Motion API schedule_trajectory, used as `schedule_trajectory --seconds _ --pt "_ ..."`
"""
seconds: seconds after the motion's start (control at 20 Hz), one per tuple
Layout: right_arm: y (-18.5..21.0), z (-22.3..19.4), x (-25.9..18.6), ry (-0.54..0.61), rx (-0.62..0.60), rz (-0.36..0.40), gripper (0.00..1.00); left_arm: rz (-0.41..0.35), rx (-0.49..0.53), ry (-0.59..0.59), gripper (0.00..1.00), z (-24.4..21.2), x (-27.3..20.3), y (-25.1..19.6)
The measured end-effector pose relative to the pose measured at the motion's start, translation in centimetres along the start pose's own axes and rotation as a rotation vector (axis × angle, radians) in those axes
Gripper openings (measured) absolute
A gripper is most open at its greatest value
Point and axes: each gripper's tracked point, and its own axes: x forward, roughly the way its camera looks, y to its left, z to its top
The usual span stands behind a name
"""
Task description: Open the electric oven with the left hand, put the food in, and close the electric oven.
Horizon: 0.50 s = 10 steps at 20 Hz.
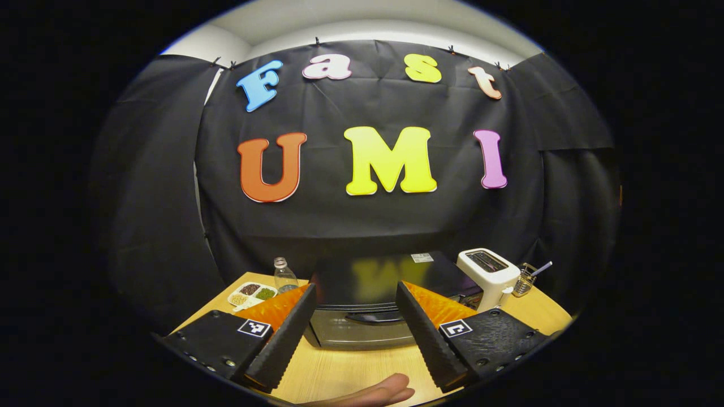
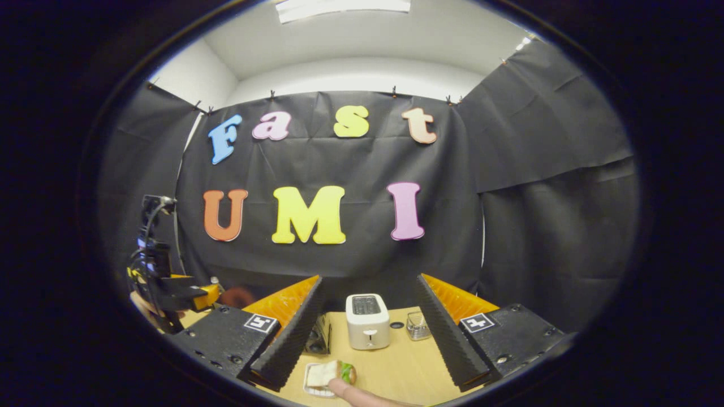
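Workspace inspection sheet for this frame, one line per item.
Surface: wooden table, in use.
Job's things: electric oven shut; sandwich on a small tray in front of the toaster.
Clutter: glass bottle, divided dish, glass holder.
Grippers: left gripper open, facing oven; right gripper open, above the sandwich; both empty.
Cables: a cable on the left gripper.
Surroundings: black cloth wall.
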Motion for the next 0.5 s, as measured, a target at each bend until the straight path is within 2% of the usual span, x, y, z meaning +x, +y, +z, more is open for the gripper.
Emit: schedule_trajectory --seconds 0.05,0.1,0.15,0.2,0.25,0.3,0.35,0.4,0.45,0.5 --pt "-0.1 0.1 0.0 -0.003 0.003 0.002 0.94 -0.006 0.007 0.016 0.83 -0.6 1.1 -0.5" --pt "-0.3 0.0 0.0 0.002 0.0 -0.004 1.0 -0.005 0.011 0.035 0.93 -1.2 2.1 -0.9" --pt "-0.5 0.0 -0.1 -0.001 0.003 0.0 1.0 -0.006 0.013 0.052 0.94 -1.7 3.0 -1.2" --pt "-0.3 0.1 -0.2 -0.003 0.005 0.012 1.0 -0.013 0.011 0.062 0.88 -2.2 3.9 -1.8" --pt "-0.2 0.1 -0.3 -0.001 0.0 0.022 0.94 -0.017 0.009 0.067 0.95 -2.4 4.7 -2.4" --pt "-0.3 0.0 -0.3 0.001 -0.005 0.025 1.0 -0.022 0.008 0.074 0.95 -2.6 5.5 -2.8" --pt "-0.5 0.2 -0.4 -0.006 -0.004 0.031 1.0 -0.023 0.003 0.085 0.95 -2.9 6.2 -3.3" --pt "-0.6 0.4 -0.4 -0.011 -0.005 0.033 0.94 -0.027 -0.002 0.099 0.95 -3.4 6.8 -3.8" --pt "-0.7 0.4 -0.5 -0.014 -0.004 0.033 1.0 -0.03 -0.012 0.116 0.95 -3.8 7.4 -4.2" --pt "-0.6 0.4 -0.7 -0.02 -0.005 0.038 1.0 -0.034 -0.021 0.138 0.95 -4.5 7.9 -4.5"
